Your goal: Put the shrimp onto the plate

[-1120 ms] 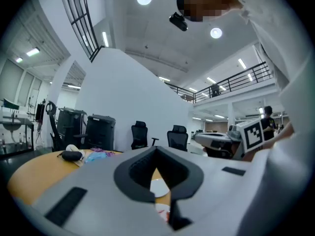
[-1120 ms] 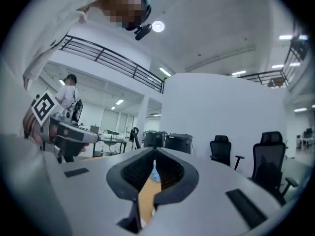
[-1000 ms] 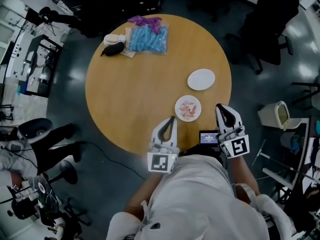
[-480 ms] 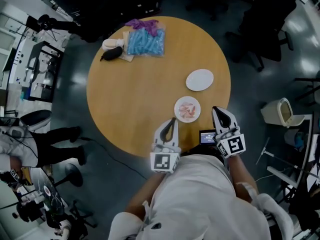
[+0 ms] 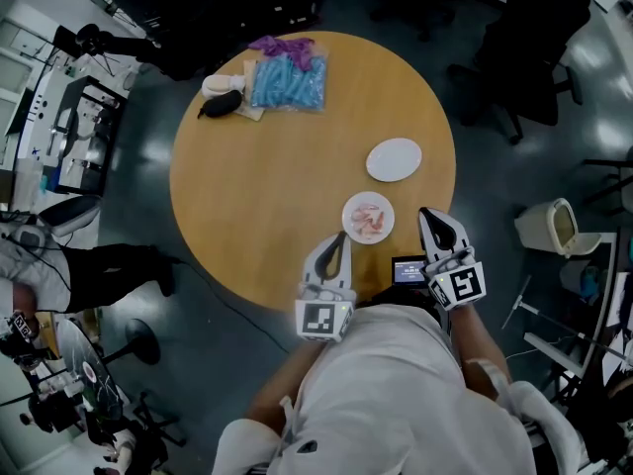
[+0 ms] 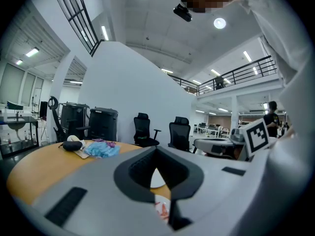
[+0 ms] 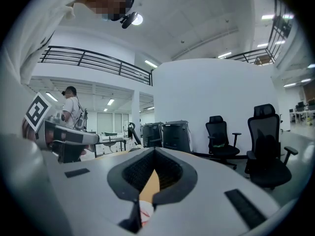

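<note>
Table [image 5: 257, 186], seen from the head view.
- Shrimp [image 5: 370, 219]: a pink heap on the near plate [image 5: 348, 206], at about 5 o'clock on the table, close to your edge.
- Far plate [image 5: 394, 159]: bare white, at 1 o'clock from the near plate, a short gap between them.
- Left gripper [image 5: 339, 237]: at 7 o'clock of the near plate, jaws closed on nothing.
- Right gripper [image 5: 430, 214]: at 3 o'clock of the near plate, jaws also together and empty. Its own view shows only wood and a sliver of plate through the gap.

Step in hand: undecided. The shrimp lie on a plate, as the task asks. If the near plate is the goal, the job looks done. If the far plate is the goal, they wait at the source.

Next move: confirm which plate counts. A pickup would call for opened jaws and a light pinch, since shrimp are slick and curved.
</note>
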The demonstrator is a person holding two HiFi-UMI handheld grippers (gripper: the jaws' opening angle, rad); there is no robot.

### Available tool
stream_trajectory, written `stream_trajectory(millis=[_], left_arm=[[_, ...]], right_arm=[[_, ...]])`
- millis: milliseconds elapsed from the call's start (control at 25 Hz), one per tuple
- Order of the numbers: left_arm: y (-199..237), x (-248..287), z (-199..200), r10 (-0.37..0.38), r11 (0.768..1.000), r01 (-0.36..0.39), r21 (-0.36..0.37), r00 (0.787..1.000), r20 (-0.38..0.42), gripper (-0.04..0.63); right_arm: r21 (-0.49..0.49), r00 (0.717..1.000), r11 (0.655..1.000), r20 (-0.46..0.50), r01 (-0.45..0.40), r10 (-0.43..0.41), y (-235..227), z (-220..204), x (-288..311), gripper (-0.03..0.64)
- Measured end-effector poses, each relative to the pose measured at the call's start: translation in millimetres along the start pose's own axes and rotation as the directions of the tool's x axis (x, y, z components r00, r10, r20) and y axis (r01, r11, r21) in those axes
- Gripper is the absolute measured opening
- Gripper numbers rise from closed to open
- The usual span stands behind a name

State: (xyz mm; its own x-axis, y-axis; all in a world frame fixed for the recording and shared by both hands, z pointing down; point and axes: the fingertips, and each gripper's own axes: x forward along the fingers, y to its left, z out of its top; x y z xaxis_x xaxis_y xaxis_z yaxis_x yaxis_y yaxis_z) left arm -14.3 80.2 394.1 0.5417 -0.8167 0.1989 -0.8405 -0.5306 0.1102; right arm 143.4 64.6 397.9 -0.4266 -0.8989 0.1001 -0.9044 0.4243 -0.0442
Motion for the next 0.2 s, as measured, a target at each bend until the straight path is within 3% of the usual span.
stream_trajectory(millis=[200], left_arm=[[-3.5,2.5,2.8,0.011,0.999,-0.012,-0.033,1.0,-0.011,0.008]], right_arm=[[-0.003,1.0,1.0,-0.006,-0.02,0.02,-1.8,-2.6,2.0,0.017]])
